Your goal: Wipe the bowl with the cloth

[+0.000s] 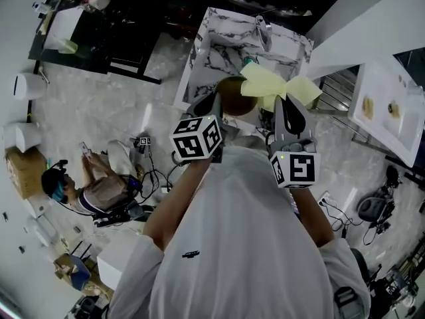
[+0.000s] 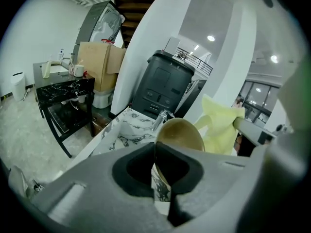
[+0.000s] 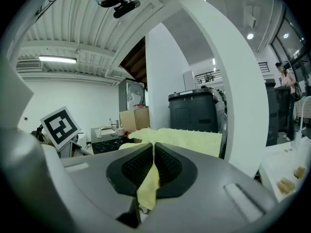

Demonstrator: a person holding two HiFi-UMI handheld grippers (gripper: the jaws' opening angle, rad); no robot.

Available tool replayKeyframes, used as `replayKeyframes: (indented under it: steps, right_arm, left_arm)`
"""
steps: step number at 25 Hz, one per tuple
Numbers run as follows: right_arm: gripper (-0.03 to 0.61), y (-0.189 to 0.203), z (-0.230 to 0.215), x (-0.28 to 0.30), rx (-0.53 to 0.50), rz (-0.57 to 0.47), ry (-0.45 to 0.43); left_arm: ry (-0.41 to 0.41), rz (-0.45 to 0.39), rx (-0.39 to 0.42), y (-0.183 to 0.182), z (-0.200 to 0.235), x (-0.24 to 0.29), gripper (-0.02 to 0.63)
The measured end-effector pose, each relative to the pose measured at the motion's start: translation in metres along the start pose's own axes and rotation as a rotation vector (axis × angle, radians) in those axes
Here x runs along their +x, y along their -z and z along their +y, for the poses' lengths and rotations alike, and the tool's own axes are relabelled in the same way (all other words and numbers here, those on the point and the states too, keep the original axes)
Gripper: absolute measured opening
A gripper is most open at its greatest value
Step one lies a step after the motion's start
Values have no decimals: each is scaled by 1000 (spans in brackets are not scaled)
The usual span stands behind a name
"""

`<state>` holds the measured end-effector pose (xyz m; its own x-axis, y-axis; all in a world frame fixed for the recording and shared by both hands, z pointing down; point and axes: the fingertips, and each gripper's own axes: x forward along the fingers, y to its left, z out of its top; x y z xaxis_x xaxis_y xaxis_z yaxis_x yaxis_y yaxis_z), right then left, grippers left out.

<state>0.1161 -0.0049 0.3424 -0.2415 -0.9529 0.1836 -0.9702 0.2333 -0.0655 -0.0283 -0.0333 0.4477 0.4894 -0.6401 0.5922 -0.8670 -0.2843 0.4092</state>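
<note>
Left gripper (image 2: 154, 149) fingers pinch only the bowl (image 1: 236, 103) rim, so the cloth (image 1: 275, 86) at its 2 o'clock, clamped in right gripper (image 3: 152, 154) fingers, could lever it loose.

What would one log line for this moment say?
left gripper: shut on bowl rim | right gripper: shut on yellow cloth | cloth beside bowl, contact unclear

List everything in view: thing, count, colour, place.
bowl: one, brown, in the left tool
cloth: one, yellow, in the right tool, beside the bowl
sink: one, white marble, beyond the bowl
tap: one, silver, on the sink
bin: one, black, behind the sink
table: one, black, far left
person: one, seated on floor, left
left tool: one, grey, shut on bowl rim
right tool: one, grey, shut on cloth
</note>
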Motion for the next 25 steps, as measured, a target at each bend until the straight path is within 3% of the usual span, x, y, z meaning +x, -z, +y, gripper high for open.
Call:
replayKeyframes:
  steps: [6, 11, 17, 21, 25]
  right_arm:
    - [14, -9, 19, 24, -20, 0, -62]
    - [14, -31, 26, 44, 20, -35, -96]
    - [14, -37, 37, 51, 47, -47, -156]
    - [14, 4, 47, 59, 20, 64, -173]
    - [14, 35, 54, 69, 37, 162, -216]
  left_arm:
    - [7, 21, -8, -11, 8, 25, 17]
    - [27, 65, -7, -7, 7, 37, 17]
    - [30, 57, -28, -9, 5, 42, 17]
    - [36, 24, -48, -19, 5, 36, 17]
    - [30, -25, -11, -33, -1, 27, 17]
